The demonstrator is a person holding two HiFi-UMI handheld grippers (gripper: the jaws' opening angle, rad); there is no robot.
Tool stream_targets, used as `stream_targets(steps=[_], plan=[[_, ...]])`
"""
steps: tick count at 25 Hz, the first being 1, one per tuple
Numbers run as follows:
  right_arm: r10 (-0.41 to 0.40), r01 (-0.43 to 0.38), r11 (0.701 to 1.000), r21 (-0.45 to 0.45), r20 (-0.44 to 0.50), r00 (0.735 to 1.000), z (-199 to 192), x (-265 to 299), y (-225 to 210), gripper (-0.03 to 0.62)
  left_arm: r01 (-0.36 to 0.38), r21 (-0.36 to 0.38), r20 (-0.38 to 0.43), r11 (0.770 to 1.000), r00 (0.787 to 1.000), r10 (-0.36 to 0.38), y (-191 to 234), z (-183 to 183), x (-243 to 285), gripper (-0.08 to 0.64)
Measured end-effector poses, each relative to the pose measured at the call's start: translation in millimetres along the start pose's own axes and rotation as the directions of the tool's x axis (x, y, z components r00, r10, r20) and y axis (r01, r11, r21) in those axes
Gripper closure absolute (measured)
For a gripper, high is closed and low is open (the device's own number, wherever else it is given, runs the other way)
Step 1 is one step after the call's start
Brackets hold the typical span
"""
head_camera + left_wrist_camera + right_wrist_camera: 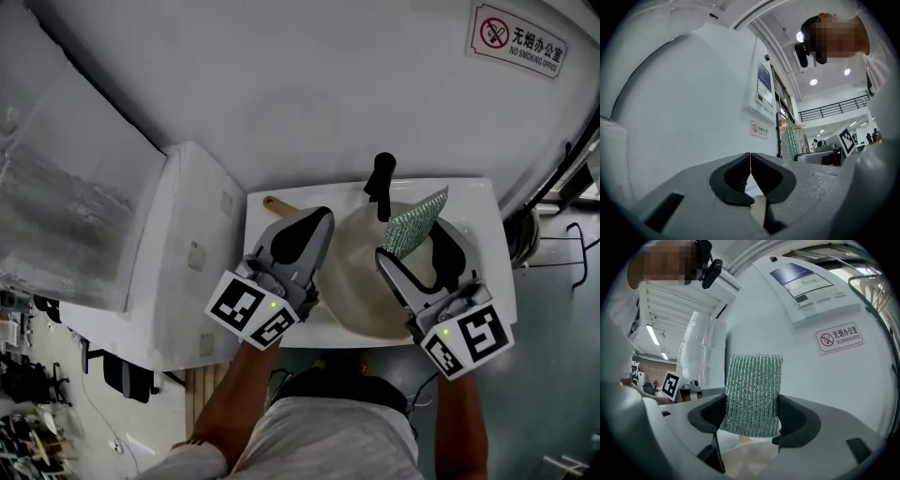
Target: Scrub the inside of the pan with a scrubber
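A round pan [361,286] with a pale beige inside and a black handle [380,183] sits on the white counter [281,328]. My right gripper [419,246] is shut on a green scrubber [415,223] and holds it upright above the pan's right half. The right gripper view shows the scrubber [753,390] pinched between the two dark pads [799,420] of the gripper [752,416], sticking up past them. My left gripper [323,217] is over the pan's left rim. Its jaws [750,161] are shut tip to tip with nothing between them.
A wooden handle [277,203] lies on the counter's back left, behind the left gripper. A white boxy unit [178,253] stands left of the counter. A no-smoking sign [518,39] hangs on the white wall. Cables and a rack [562,234] are at the right.
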State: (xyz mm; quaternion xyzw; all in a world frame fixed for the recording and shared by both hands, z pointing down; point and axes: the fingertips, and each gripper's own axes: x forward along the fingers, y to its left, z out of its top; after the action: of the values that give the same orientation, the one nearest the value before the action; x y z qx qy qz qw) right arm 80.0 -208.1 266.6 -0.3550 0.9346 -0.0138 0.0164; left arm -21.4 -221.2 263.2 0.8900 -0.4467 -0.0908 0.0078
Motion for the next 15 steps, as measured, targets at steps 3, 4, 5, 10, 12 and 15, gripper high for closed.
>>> stream_targets(steps=[3,4,5,10,12,15], plan=[[0.003,-0.003,1.000,0.000,-0.024,1.000,-7,7,-1,0.252,0.001,0.025,-0.034,1.000,0.999,0.000,11,-5,1,0.543],[0.000,0.000,1.000,0.001,-0.032,0.999,-10,9,-1,0.252,0.005,0.036,-0.046,0.999,0.999,-0.004,15,-7,1,0.541],[-0.003,0.003,1.000,0.003,-0.042,0.999,-13,12,0,0.252,0.012,0.047,-0.059,0.999,0.998,-0.009,19,-8,1,0.541],[-0.013,0.013,1.000,0.004,-0.081,0.997,-23,26,5,0.253,0.059,0.106,-0.153,0.993,0.987,-0.042,39,-26,5,0.541],[-0.014,0.014,1.000,0.000,-0.101,0.995,-28,31,9,0.252,0.082,0.132,-0.195,0.988,0.979,-0.055,45,-34,6,0.541],[-0.019,0.019,1.000,-0.001,-0.135,0.991,-37,37,12,0.252,0.131,0.176,-0.267,0.976,0.960,-0.080,48,-50,8,0.540]])
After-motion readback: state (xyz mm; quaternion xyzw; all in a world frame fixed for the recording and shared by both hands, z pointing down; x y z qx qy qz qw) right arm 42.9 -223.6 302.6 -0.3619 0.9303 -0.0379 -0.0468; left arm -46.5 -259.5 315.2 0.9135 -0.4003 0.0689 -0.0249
